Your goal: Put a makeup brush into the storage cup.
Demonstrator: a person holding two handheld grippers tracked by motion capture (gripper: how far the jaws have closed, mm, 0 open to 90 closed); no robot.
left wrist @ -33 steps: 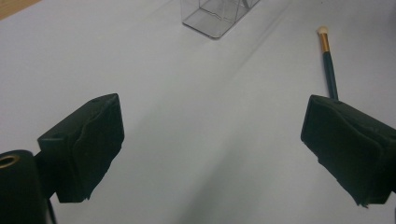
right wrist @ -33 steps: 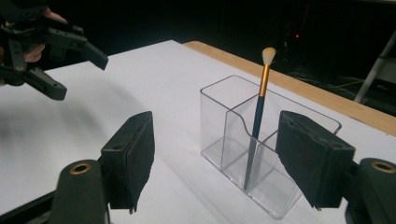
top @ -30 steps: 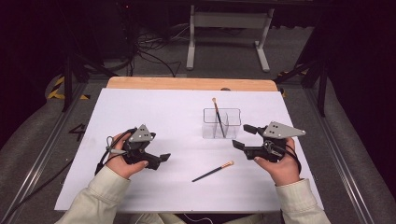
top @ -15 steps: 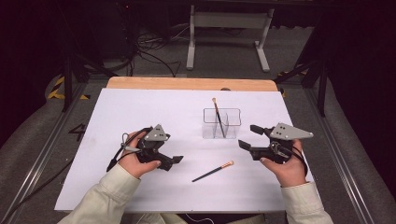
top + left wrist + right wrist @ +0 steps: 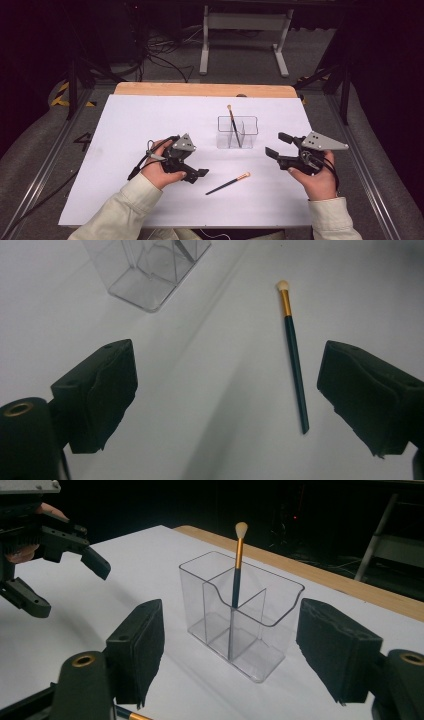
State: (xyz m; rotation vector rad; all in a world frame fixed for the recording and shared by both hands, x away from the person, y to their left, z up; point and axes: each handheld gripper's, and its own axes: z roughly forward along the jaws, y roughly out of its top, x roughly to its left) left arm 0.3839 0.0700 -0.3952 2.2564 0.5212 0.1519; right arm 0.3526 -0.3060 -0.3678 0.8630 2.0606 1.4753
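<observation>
Left gripper [image 5: 192,172] moved rightward since a second ago, jaws spread, nothing held, now near loose dark-handled gold-ferruled brush [image 5: 228,183] lying on white bench [image 5: 125,120]; pickup judged imminent. Clear plastic divided holder [image 5: 238,132] with upright brush [image 5: 233,125] beyond. Right gripper [image 5: 276,145] jaws spread, empty.

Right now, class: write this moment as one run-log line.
left gripper: open, near loose brush | right gripper: open, empty | holder: one brush inside

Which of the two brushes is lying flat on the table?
The brush on the white table near the left gripper lies flat; the other brush stands upright inside the clear organizer.
</observation>
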